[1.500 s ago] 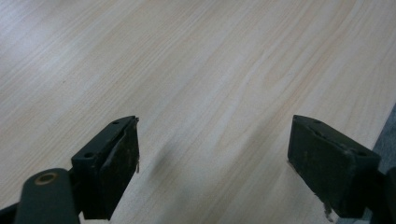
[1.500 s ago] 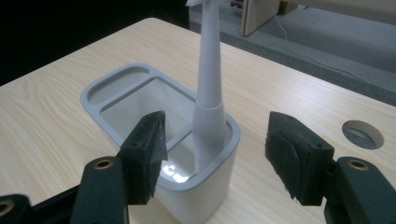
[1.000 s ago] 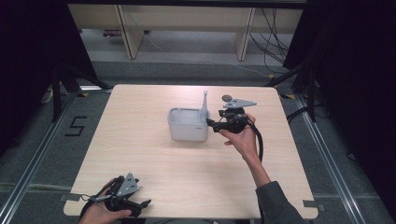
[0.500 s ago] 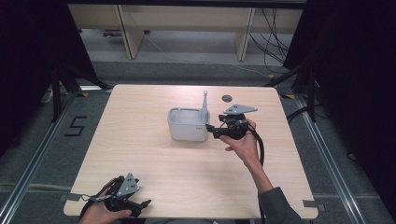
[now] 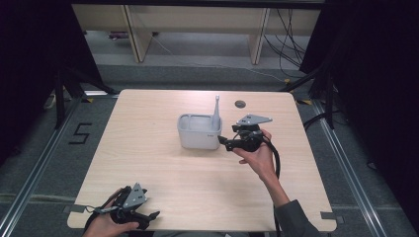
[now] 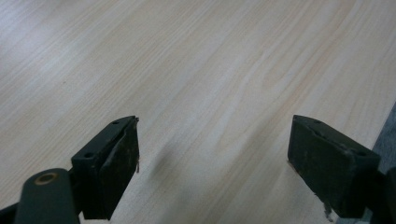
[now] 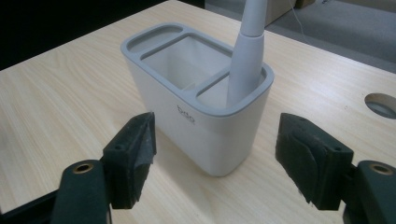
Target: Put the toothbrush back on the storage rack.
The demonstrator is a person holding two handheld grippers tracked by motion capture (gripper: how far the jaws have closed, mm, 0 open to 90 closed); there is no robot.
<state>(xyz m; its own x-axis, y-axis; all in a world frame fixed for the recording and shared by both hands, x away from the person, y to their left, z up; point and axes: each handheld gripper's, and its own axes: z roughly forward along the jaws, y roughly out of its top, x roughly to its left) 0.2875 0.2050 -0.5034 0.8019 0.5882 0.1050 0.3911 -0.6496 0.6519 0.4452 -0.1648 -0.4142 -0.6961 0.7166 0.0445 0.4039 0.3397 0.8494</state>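
Small grey logo on holder (image 7: 186,115)

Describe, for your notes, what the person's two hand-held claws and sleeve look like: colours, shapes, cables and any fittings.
Each claw is black, with two blocky jaws faced by worn dark pads. The right claw carries a grey three-cornered plate on top and trails a thick black cable. The left claw carries the same kind of grey plate. A grey sleeve covers the right forearm.

High view looks down and forward over the whole surface (image 5: 163,173). Right gripper view sits close to the holder (image 7: 196,112), shared with the high view. Left gripper view faces bare wood.
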